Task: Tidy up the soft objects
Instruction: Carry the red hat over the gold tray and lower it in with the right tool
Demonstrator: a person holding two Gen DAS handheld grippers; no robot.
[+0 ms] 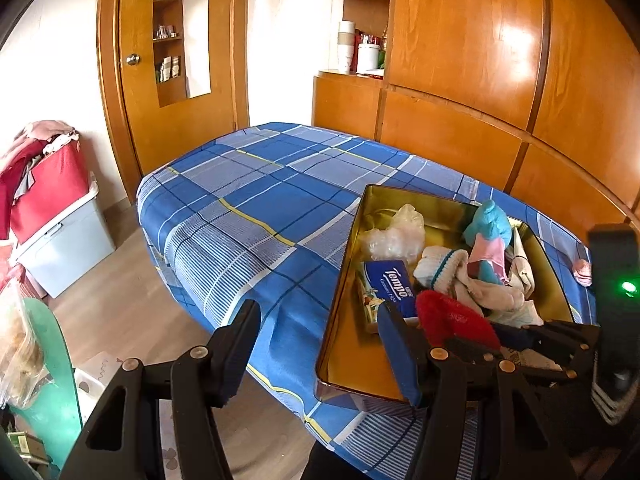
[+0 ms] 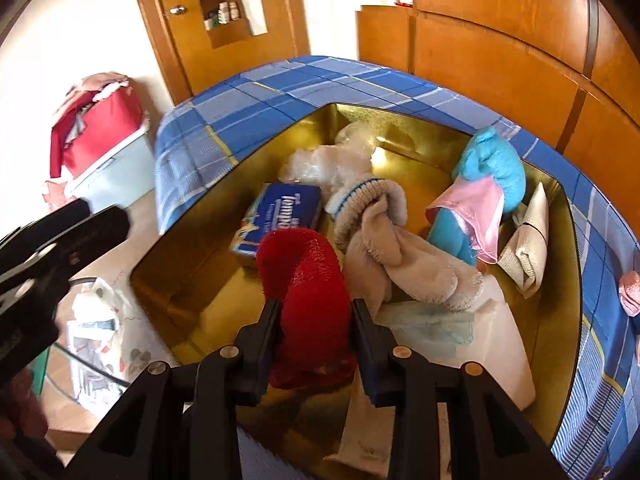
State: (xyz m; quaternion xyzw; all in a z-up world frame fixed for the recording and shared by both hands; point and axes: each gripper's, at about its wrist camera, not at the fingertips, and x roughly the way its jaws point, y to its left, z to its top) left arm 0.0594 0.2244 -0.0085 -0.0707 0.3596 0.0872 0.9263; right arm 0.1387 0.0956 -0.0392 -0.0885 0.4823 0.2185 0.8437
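Pinching a red fuzzy sock (image 2: pixel 308 280) between its two pads, your right hand-held gripper (image 2: pixel 314 320) hangs over the near end of the gold tin (image 2: pixel 572 248), pointing steeply down into it. The sock's free end curls up and over above the fingertips. In the left wrist view the same red sock (image 1: pixel 448 312) shows just past the near right finger.

Your left hand-held gripper (image 1: pixel 316 344) stands spread, nothing between its pads; one finger sits over the bed's edge, the other over the tin's near left wall (image 1: pixel 340 292).

Inside the tin you have a pack of Tempo tissues (image 2: pixel 280 216) near the left wall, a crumpled clear plastic bag (image 2: pixel 332 160) toward the far corner, a cream sock with a blue-striped cuff (image 2: pixel 384 240) in the middle, a turquoise plush toy (image 2: pixel 492 164) with pink fabric at the right, and a folded beige cloth (image 2: pixel 528 248) leaning on the right wall. Something white and flat lies under the socks near your right hand-held gripper, perhaps a sheet with a face mask on it; the view is too distorted to say.

The tin rests on a bed with a blue plaid sheet (image 1: pixel 248 200). A small pink item (image 1: pixel 582 272) lies on the sheet just outside the tin's right wall.
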